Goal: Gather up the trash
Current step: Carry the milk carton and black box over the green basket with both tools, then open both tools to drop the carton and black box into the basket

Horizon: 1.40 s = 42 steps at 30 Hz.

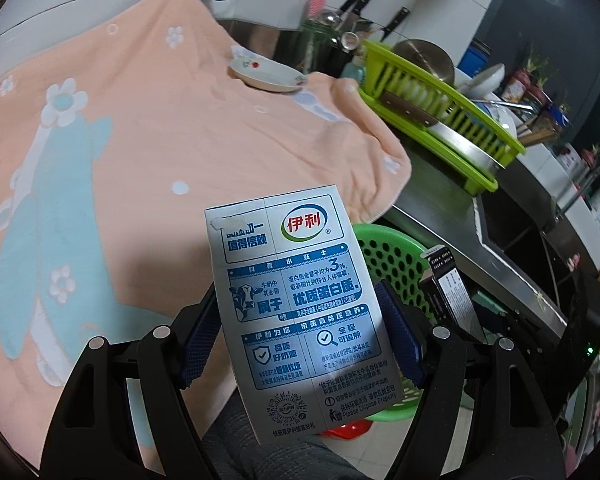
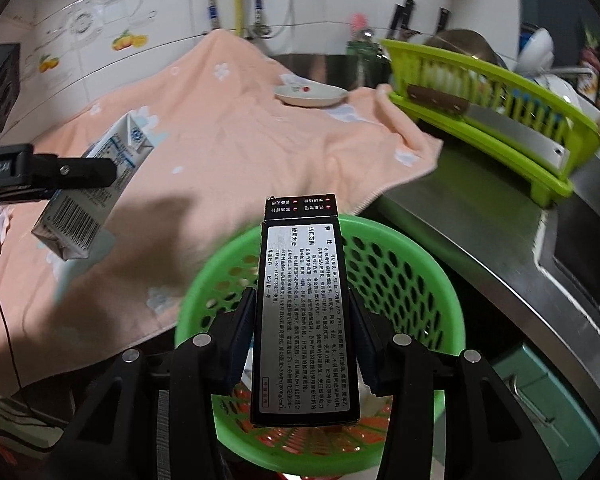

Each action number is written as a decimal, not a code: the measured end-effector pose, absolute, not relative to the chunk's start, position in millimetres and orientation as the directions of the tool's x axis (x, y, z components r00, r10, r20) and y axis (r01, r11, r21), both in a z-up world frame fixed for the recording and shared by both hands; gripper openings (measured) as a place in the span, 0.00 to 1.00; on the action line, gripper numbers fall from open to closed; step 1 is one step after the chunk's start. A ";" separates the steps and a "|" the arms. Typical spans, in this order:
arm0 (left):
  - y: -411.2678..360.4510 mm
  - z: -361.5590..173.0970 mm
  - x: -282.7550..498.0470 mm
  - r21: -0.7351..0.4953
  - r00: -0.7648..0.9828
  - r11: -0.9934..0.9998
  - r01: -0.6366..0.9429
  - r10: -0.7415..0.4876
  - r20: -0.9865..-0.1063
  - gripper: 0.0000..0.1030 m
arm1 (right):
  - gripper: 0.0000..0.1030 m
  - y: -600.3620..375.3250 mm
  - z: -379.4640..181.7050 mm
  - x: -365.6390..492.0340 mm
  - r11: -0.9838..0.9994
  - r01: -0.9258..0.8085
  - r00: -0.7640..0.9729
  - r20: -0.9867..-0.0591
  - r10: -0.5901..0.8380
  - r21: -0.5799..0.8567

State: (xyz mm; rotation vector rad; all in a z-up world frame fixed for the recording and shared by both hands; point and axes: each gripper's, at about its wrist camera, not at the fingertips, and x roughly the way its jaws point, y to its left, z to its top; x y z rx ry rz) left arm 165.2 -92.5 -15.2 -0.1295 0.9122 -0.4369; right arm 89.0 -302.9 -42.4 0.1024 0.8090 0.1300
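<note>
My left gripper (image 1: 300, 328) is shut on a blue-and-white milk carton (image 1: 296, 304) and holds it above the front edge of the peach towel (image 1: 140, 128). The carton also shows in the right wrist view (image 2: 96, 192), held by the left gripper (image 2: 60, 178). My right gripper (image 2: 304, 344) is shut on a black box with a silver label (image 2: 304, 320) and holds it directly over the green perforated basket (image 2: 404, 280). The basket (image 1: 388, 264) and the black box (image 1: 448, 284) show in the left wrist view, right of the carton.
A white dish (image 2: 310, 94) sits at the towel's far edge. A lime dish rack (image 2: 496, 120) with a cleaver and bowls stands on the steel counter (image 2: 480, 216) at right. A sink (image 1: 516, 232) lies beyond. Knives hang on the tiled wall.
</note>
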 end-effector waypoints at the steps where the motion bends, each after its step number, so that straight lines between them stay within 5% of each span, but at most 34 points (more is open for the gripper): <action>1: -96.7 -15.5 164.6 -0.289 0.527 0.902 0.321 -0.424 -0.737 0.71 | 0.43 -306.3 -43.7 88.1 0.988 -0.065 0.683 -0.716 0.147 0.141; 14: -131.3 -19.4 160.6 -0.284 0.485 0.877 0.388 -0.457 -0.746 0.71 | 0.44 -334.1 -53.6 83.6 0.988 0.025 0.677 -0.730 0.097 0.154; 42: -168.6 -43.4 156.8 -0.301 0.392 0.850 0.433 -0.478 -0.786 0.72 | 0.74 -354.8 -42.5 58.8 0.982 0.064 0.719 -0.691 0.079 0.179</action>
